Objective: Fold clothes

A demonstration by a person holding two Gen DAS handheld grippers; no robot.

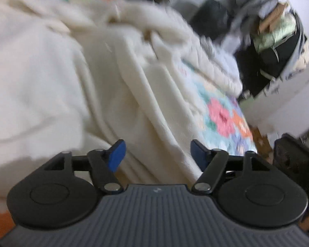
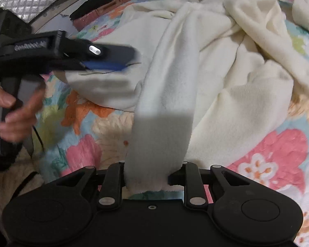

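Grip status from my end: right gripper [image 2: 147,177] is clamped on a long strip of the cream fleece garment [image 2: 226,72], sleeve or belt, I can't tell which. Its jaws are pinched onto the fabric near the strip's end, and a short bit of cloth pokes out behind them toward the camera. From there the strip runs up and away into the main bundle.

Left gripper [image 1: 156,154] is wide open. Both blue finger pads [image 1: 117,154] are visible with a clear gap between them and nothing held. In the left wrist view I see it just over creased folds of the same cream fleece, but the frame is motion-blurred, so I can't say whether a pad touches the cloth. In the right wrist view the left gripper [image 2: 121,61] shows side-on at upper left, blurred, right at an edge of the garment. A hand [image 2: 12,111] is wrapped around its grip below.

The garment lies rumpled and unfolded on a quilted bedspread with pink, orange and teal flowers [image 2: 278,154]. It covers most of the surface in both views, bunched into twisted ridges at the far end.

Background in the left wrist view is a cluttered pile of dark and pale clothes [image 1: 267,41] against a white wall, well apart from the garment.
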